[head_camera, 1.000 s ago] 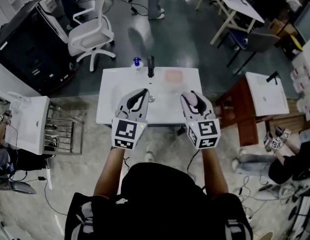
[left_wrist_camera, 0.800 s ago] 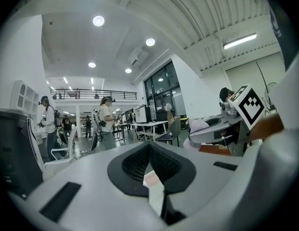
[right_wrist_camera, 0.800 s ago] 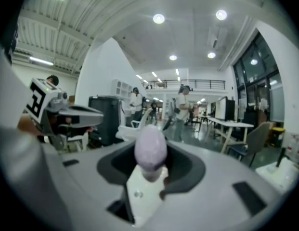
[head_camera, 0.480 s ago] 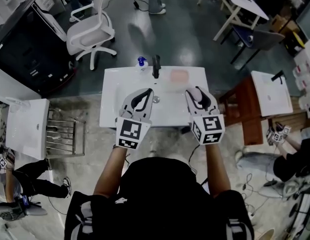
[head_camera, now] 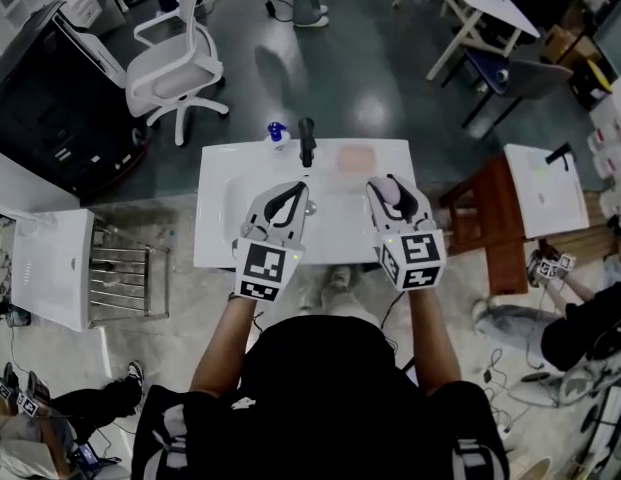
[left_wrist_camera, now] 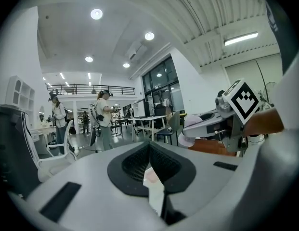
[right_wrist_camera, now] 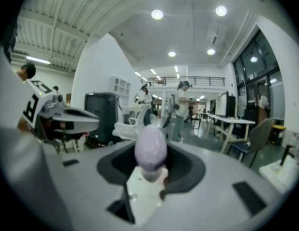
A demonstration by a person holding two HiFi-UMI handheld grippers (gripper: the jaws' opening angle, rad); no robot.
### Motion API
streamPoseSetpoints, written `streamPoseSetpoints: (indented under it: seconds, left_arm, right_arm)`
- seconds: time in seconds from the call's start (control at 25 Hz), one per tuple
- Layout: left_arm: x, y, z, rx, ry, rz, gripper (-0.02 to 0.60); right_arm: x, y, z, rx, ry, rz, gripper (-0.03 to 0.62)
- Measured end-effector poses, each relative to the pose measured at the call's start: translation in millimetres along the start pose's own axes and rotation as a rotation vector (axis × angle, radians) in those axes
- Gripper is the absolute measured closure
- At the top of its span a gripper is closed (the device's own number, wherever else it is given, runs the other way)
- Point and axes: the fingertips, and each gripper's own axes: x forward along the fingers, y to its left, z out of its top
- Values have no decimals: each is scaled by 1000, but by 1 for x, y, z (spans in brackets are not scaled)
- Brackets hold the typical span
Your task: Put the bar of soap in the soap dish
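A white washbasin (head_camera: pixel 220 218) stands below me with a black tap (head_camera: pixel 307 140) at its back edge. The pinkish soap dish (head_camera: pixel 356 156) sits on the rim to the right of the tap. My right gripper (head_camera: pixel 392 186) hovers over the basin's right half, just in front of the dish, shut on a pale lilac bar of soap (right_wrist_camera: pixel 150 148). That bar stands up between its jaws. My left gripper (head_camera: pixel 289 188) hangs over the bowl beside it, its tips together with nothing between them. In the left gripper view the soap (left_wrist_camera: pixel 192 125) shows at the right.
A small blue bottle (head_camera: pixel 276 133) stands left of the tap. A white office chair (head_camera: pixel 175 63) and a black cabinet (head_camera: pixel 50 98) lie beyond on the left. A second basin (head_camera: pixel 50 268) with a metal rack (head_camera: pixel 130 268) is at the left, and a wooden stand (head_camera: pixel 480 218) at the right.
Both grippers have moved a little further out over the basin and lower. The soap stays in the right gripper. The left one stays closed.
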Motion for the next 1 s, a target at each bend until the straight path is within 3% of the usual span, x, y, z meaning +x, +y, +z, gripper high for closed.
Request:
streamPoseSetpoints:
  seconds: [0.24, 0.44, 1.0]
  left_arm:
    - [46, 9, -5, 2, 11, 11, 560]
    - [83, 11, -17, 38, 68, 35, 560]
    - [147, 12, -78, 2, 251, 39, 560]
  right_arm:
    - [36, -30, -11, 3, 40, 15, 418]
    - [67, -54, -25, 42, 85, 58, 419]
    - [139, -91, -103, 92, 275, 147, 419]
